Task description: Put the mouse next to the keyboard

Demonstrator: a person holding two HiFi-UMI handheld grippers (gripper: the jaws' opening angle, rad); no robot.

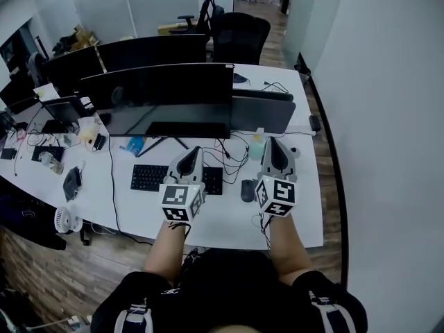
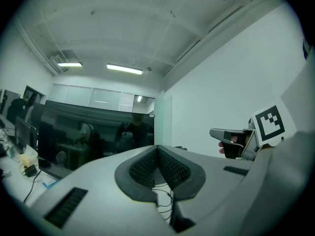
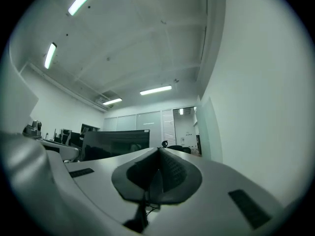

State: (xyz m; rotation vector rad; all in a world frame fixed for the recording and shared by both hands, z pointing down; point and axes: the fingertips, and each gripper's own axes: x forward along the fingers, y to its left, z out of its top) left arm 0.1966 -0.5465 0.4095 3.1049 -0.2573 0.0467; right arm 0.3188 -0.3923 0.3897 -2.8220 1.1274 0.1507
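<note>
A dark mouse [image 1: 248, 190] lies on the white desk [image 1: 229, 224], just right of the black keyboard [image 1: 149, 177]. My left gripper [image 1: 193, 149] is held above the keyboard's right end and hides part of it. My right gripper [image 1: 272, 140] hovers to the right of the mouse, clear of it. Both point up and away from the desk toward the monitors. In the left gripper view the jaws [image 2: 157, 149] meet with nothing between them, and the right gripper [image 2: 231, 135] shows beside them. The right gripper view shows its jaws [image 3: 158, 151] shut and empty.
A wide black monitor [image 1: 159, 96] stands behind the keyboard, with tangled cables [image 1: 232, 155] and a pale bottle [image 1: 257, 144] under it. A small fan [image 1: 66, 220] and clutter sit at the desk's left. A white wall [image 1: 388, 116] runs along the right.
</note>
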